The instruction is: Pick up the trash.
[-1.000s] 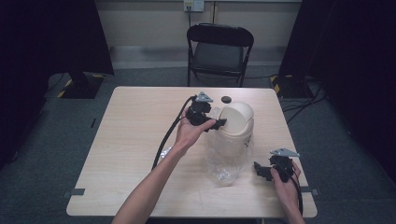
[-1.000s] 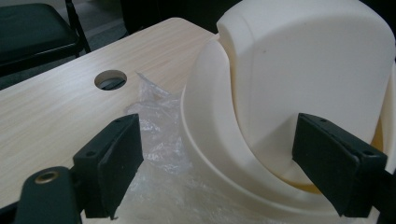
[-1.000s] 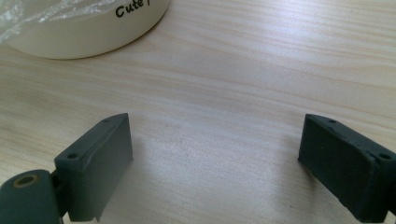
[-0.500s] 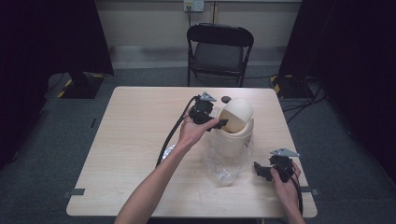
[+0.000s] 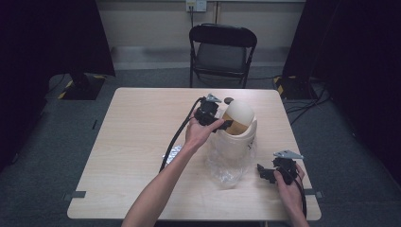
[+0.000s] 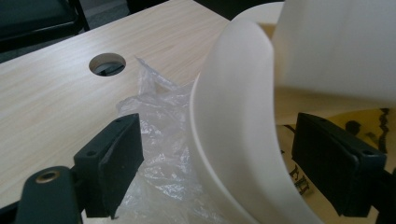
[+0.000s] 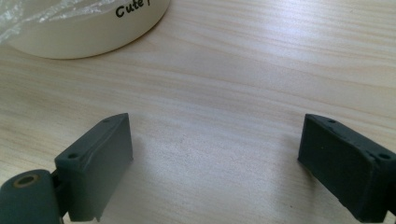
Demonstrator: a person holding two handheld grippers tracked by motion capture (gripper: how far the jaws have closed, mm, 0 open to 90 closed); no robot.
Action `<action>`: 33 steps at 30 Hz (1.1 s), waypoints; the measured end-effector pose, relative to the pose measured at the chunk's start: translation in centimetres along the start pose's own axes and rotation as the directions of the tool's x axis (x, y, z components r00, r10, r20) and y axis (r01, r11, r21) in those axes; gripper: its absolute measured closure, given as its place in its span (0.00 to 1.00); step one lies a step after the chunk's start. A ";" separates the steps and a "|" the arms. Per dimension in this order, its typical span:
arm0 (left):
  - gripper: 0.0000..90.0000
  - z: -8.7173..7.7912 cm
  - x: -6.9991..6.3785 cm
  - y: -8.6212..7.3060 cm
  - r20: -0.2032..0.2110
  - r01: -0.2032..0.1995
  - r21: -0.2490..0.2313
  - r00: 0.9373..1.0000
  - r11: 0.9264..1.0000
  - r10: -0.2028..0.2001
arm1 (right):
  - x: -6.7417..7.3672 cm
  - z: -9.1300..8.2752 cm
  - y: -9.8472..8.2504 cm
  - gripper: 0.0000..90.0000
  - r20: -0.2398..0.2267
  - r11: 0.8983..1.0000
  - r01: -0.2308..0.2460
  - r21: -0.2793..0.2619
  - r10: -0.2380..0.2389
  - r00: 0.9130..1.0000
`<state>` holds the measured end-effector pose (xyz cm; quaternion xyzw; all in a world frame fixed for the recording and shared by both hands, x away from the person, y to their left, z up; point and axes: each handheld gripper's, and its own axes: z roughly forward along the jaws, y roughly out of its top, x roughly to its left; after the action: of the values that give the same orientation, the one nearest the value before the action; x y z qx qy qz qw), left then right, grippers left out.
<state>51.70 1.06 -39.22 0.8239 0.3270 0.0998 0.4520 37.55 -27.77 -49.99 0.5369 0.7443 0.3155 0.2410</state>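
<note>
left claw (image 5: 222, 124) at the rim of a cream bin (image 5: 236, 137) standing on the desk (image 5: 137, 142), right of centre. in the left gripper view its jaws stand wide apart, one outside against the clear plastic bag (image 6: 159, 154) and one inside, so that the bin wall (image 6: 233, 140) passes between them without being clamped. the swing lid (image 5: 239, 113) sits tilted atop the bin. the bag hangs crumpled down the near side of the bin (image 5: 227, 165) rather than being seated inside. judged stage: early to middle; the bin is upright and reached, but the wall is not yet gripped and the bag is not yet sorted. right claw (image 5: 265, 173) rests low over the desk near the front right corner, just beside the bin base; in the right gripper view its jaws are spread with bare wood between them and the bin base (image 7: 88, 28), lettered "cute", lying ahead and to the left. a small foil pack (image 5: 172, 153) lies by the left forearm.
</note>
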 end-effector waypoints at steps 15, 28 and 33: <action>0.18 -5.3 0.7 -0.6 -0.018 -0.042 -0.101 0.999 0.994 0.040 | 0.0 0.0 0.0 0.10 -0.001 1.000 -0.001 0.000 0.001 1.000; 0.19 -9.8 2.5 -4.5 -0.058 -0.007 -0.152 0.998 0.988 -0.002 | 0.0 0.0 0.0 0.10 0.000 1.000 -0.001 0.001 0.001 1.000; 0.19 -11.5 2.8 -6.9 -0.061 0.011 -0.145 0.998 0.989 -0.020 | 0.0 0.0 0.0 0.10 0.000 1.000 -0.002 0.001 0.002 1.000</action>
<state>45.46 13.23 -38.66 0.7830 0.3393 0.1453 0.5007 37.56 -27.77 -49.99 0.5376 0.7441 0.3154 0.2405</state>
